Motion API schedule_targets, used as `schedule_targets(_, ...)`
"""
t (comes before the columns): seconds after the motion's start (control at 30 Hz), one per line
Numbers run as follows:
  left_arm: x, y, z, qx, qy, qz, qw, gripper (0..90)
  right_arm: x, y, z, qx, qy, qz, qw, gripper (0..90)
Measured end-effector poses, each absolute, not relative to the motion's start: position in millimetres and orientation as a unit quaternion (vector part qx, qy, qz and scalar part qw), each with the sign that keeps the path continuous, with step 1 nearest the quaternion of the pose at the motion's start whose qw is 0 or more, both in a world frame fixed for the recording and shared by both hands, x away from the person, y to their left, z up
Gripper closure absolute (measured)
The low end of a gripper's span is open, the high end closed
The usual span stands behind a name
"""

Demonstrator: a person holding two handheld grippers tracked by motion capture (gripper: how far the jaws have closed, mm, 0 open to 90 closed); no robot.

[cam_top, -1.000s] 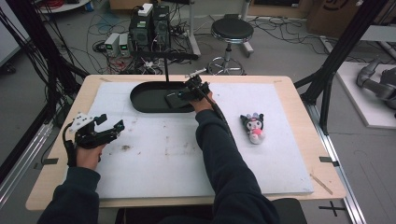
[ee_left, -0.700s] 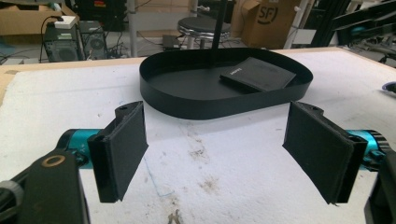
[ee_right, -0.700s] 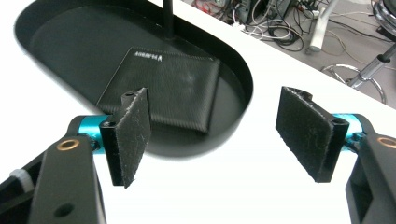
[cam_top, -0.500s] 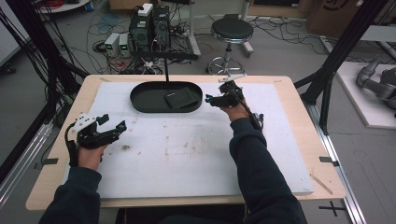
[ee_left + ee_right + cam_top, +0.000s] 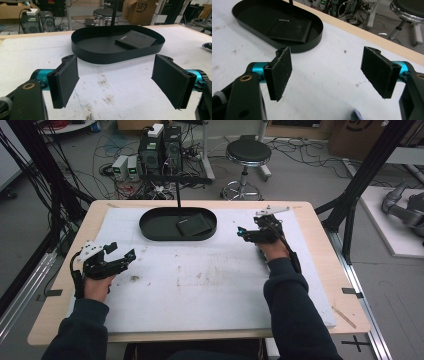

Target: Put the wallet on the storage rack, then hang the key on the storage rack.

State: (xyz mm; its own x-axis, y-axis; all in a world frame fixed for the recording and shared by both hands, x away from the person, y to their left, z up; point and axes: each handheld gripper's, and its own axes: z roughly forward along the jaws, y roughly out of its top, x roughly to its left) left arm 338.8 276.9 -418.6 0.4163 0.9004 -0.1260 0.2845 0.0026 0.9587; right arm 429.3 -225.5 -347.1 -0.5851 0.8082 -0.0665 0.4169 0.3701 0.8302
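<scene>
The right tool (image 5: 248,234) has swung right from the tray (image 5: 150,228), jaws opening, empty; the wallet (image 5: 194,225) lies at ten o'clock.

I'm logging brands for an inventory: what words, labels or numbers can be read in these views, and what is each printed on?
"SF" reads on the cardboard box behind the table, in the left gripper view.
The flat black case in the black tray carries a small pale word near its edge, too blurred to read.
The boxes under the desk show no legible marking.
</scene>
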Motion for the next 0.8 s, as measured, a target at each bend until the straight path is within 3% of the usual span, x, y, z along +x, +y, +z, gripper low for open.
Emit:
schedule_targets(0.27,336.4,275.8,-417.8,0.651,0.455,0.29,0.534,21.0,387.8,-272.4,-366.7,0.413,0.774,0.396,0.271,24.9)
schedule_targets(0.8,335.2,274.4,-418.0,0.648,0.455,0.289,0.538,21.2,378.2,-298.6,-386.7,0.447,0.759,0.386,0.273,22.3)
